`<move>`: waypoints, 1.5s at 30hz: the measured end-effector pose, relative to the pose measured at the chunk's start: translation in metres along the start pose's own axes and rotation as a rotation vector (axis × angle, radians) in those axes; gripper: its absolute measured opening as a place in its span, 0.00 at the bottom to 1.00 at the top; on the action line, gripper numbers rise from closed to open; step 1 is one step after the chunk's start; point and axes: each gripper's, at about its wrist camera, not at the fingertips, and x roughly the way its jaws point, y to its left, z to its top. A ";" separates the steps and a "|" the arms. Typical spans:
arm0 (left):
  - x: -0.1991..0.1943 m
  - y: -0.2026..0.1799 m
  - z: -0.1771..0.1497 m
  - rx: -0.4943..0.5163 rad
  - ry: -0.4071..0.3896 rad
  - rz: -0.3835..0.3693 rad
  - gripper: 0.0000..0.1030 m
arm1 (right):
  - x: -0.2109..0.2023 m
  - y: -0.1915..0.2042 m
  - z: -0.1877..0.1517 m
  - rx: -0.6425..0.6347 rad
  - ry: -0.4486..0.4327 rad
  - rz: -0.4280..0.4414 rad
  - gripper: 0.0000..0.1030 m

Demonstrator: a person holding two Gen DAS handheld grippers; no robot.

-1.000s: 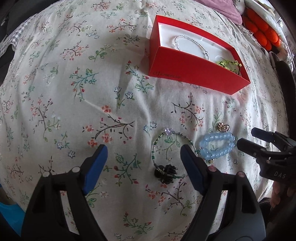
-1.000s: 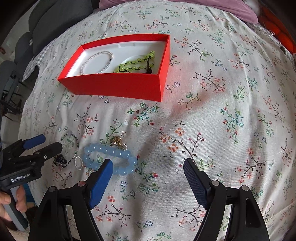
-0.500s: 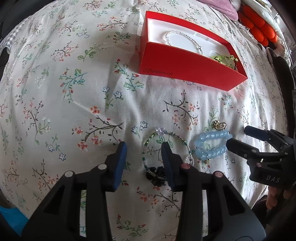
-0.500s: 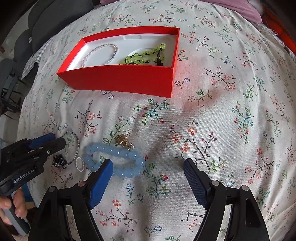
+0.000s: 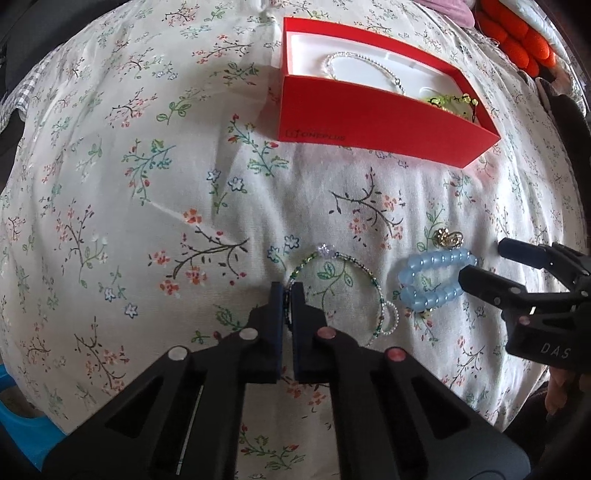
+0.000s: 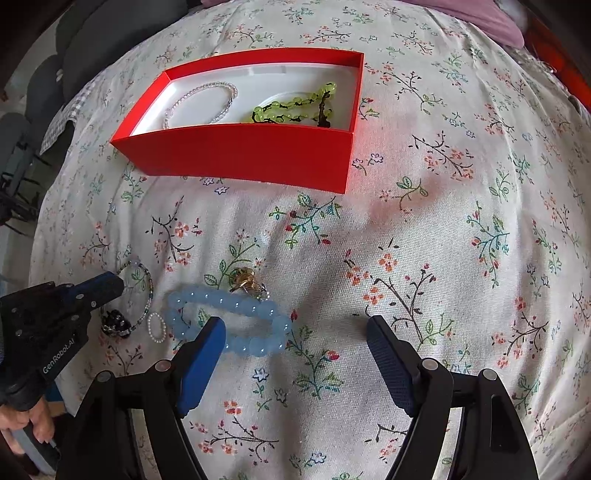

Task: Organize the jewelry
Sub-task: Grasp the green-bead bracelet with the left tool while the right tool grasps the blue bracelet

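Observation:
My left gripper [image 5: 287, 291] is shut on the thin green beaded bracelet [image 5: 364, 275], pinching its left side as it lies on the floral cloth; it also shows in the right wrist view [image 6: 147, 291]. A light blue bead bracelet [image 5: 434, 278] lies to its right, with a gold charm [image 5: 448, 237] beside it. My right gripper [image 6: 295, 332] is open, its left finger just over the blue bracelet [image 6: 229, 314]. The red box [image 6: 240, 155] holds a clear bead bracelet [image 6: 201, 103] and a yellow-green bead bracelet [image 6: 295, 105].
A small pearl ring [image 6: 156, 326] and a black bead cluster [image 6: 116, 323] lie by the green bracelet. Orange cushions [image 5: 517, 40] and pink fabric [image 6: 476, 18] sit past the box. The floral cloth [image 6: 461, 221] stretches right of the box.
My left gripper moved forward and closed its fingers on the green beaded bracelet. My right gripper stayed open and edged nearer the blue bracelet.

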 end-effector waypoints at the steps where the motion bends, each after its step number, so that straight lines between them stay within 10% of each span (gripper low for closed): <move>1: -0.004 0.000 0.000 -0.003 -0.012 -0.014 0.04 | 0.000 0.000 -0.001 -0.001 0.000 0.000 0.77; 21: -0.052 -0.004 0.000 -0.023 -0.166 -0.103 0.03 | 0.019 0.045 -0.011 -0.122 -0.086 -0.191 0.53; 30: -0.050 0.006 0.000 -0.040 -0.153 -0.101 0.03 | 0.015 0.046 -0.023 -0.135 -0.071 -0.103 0.15; 45: -0.048 0.015 0.003 -0.079 -0.150 -0.111 0.03 | -0.010 0.024 -0.031 -0.044 -0.050 0.137 0.11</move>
